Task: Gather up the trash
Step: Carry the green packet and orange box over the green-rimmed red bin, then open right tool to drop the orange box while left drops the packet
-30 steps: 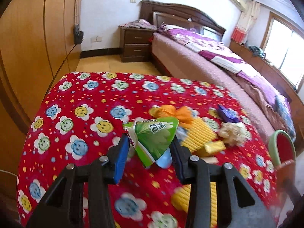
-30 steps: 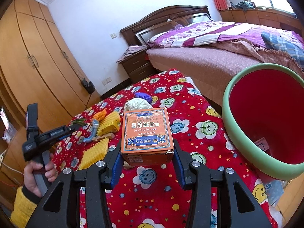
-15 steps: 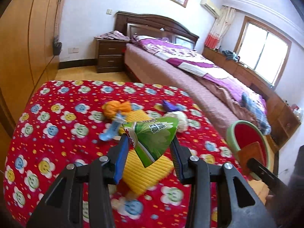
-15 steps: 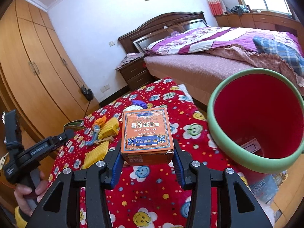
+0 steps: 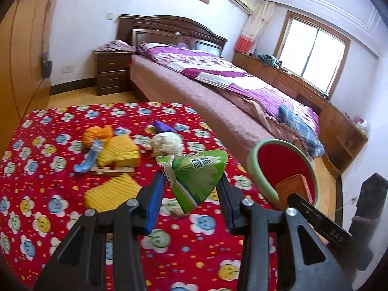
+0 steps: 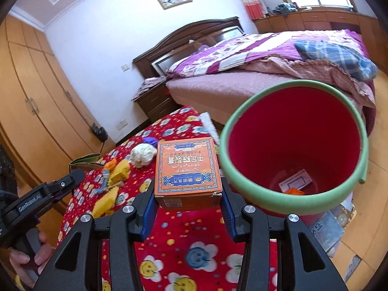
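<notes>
My left gripper (image 5: 191, 180) is shut on a green snack packet (image 5: 196, 169), held above the red flowered tablecloth (image 5: 48, 194). To its right stands a red bin with a green rim (image 5: 253, 167), beside the table. My right gripper (image 6: 188, 189) is shut on an orange box (image 6: 188, 167), close to the bin's rim (image 6: 245, 195). A paper slip (image 6: 294, 181) and an orange scrap lie at the bin's bottom. Left on the cloth are yellow foam pieces (image 5: 118, 150), an orange wad (image 5: 97, 133), a blue piece (image 5: 87, 161), a white wad (image 5: 167, 143) and a purple scrap (image 5: 163, 126).
A bed (image 5: 218, 101) with purple bedding runs behind the table and bin. A dark nightstand (image 5: 111, 72) stands at its head, wooden wardrobes (image 6: 29, 111) on the left. A hand (image 6: 29, 257) grips the left gripper's handle. A book lies on the floor (image 6: 337, 225) by the bin.
The left gripper has swung right with the green packet, bringing the bin into view. The right gripper has carried the orange box closer to the bin's mouth.
</notes>
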`<move>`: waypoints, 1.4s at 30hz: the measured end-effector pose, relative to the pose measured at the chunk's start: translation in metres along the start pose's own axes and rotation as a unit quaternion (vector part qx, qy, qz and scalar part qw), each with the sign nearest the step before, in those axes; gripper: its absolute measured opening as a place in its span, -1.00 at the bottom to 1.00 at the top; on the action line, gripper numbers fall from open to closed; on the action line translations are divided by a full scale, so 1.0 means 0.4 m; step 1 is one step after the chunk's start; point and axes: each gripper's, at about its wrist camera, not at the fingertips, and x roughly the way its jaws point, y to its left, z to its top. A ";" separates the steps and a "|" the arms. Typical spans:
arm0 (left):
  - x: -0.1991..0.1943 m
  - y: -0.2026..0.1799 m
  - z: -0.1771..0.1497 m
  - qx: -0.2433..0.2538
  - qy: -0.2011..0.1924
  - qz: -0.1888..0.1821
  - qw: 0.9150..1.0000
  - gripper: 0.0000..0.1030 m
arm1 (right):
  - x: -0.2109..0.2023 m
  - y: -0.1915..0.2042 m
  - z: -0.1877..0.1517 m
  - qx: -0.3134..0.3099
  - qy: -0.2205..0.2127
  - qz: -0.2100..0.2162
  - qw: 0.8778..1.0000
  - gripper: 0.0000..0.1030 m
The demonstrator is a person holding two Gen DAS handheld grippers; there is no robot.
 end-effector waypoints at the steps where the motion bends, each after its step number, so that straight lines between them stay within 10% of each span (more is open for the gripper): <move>1: 0.005 -0.014 0.001 0.004 0.002 -0.005 1.000 -0.17 | -0.004 -0.012 0.001 0.005 -0.002 -0.004 1.000 -0.08; 42: 0.323 -0.400 0.002 0.162 0.120 -0.112 0.973 -0.12 | -0.062 -0.254 0.044 0.078 -0.028 -0.099 0.992 0.12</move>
